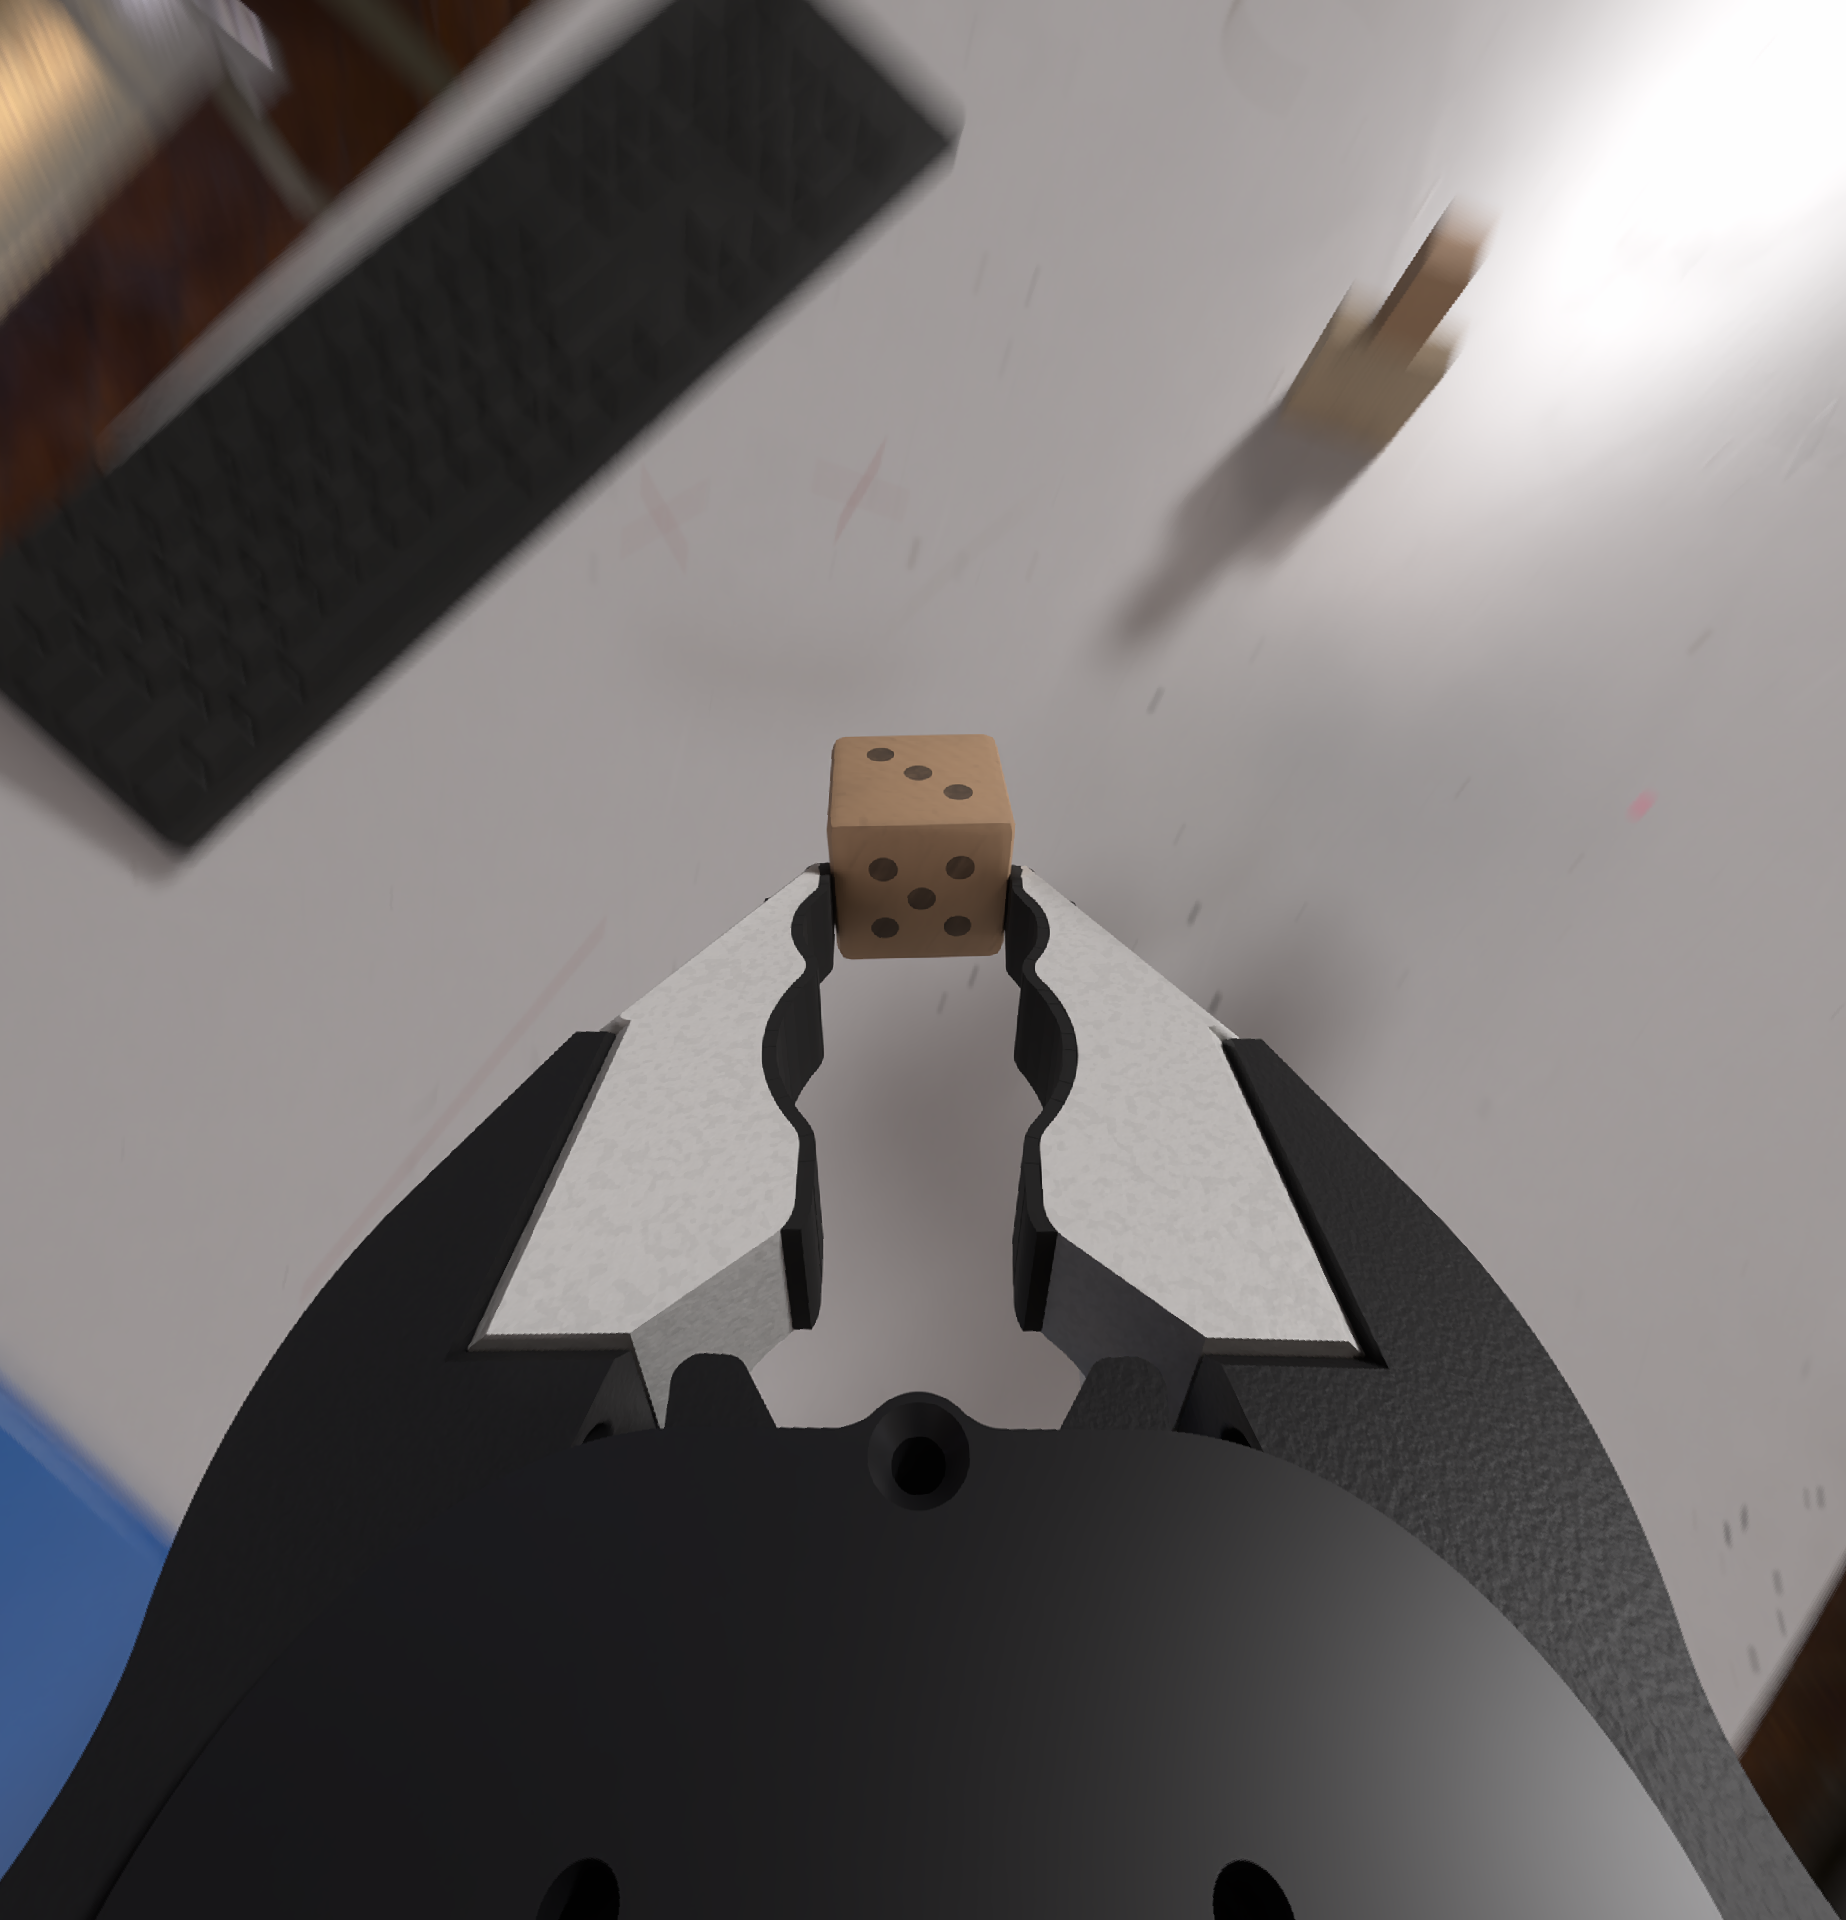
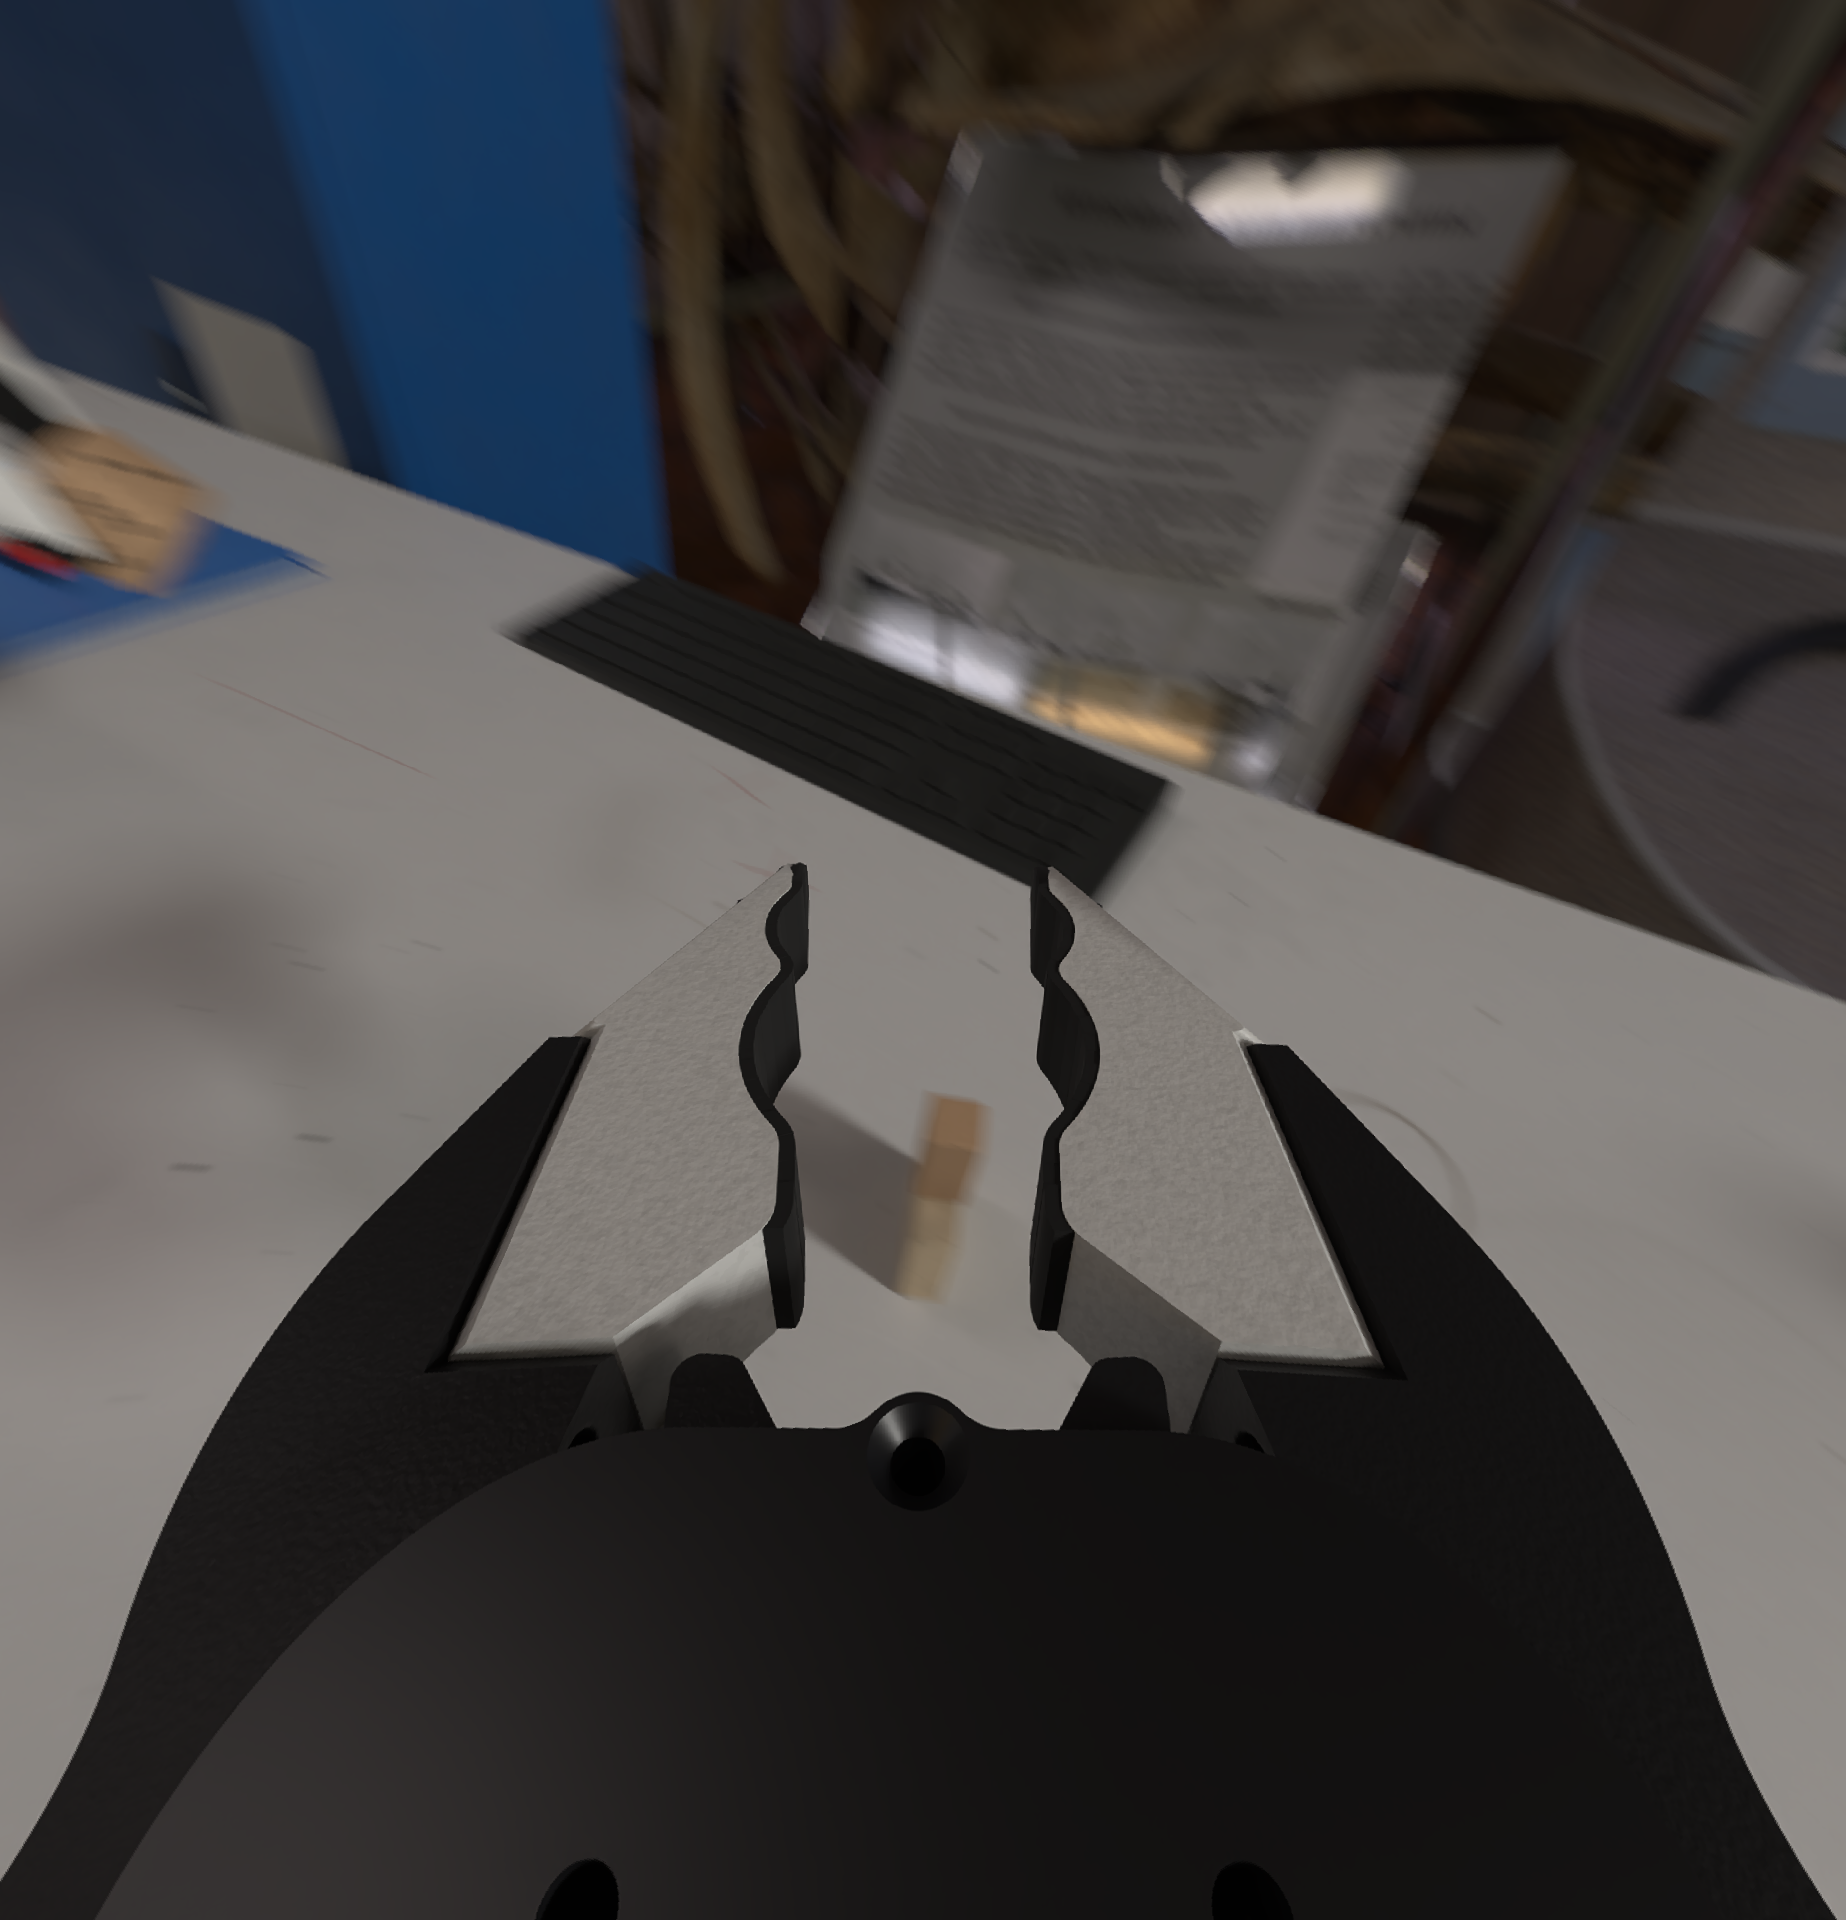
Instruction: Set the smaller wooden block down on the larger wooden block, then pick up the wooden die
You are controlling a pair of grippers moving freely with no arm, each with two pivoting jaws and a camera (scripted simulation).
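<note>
My left gripper is shut on the wooden die, which is pinched at the fingertips and held above the white table. The die's near face shows five pips. The two wooden blocks are blurred at the upper right, stacked one on the other. My right gripper is open and empty above the table. The stacked blocks show between its fingers, standing on the table below. The die in the other gripper appears blurred at the far left.
A black ribbed mat lies near the table's far edge; it also shows in the right wrist view. A blue object stands at the table's side. A grey cabinet stands beyond the table.
</note>
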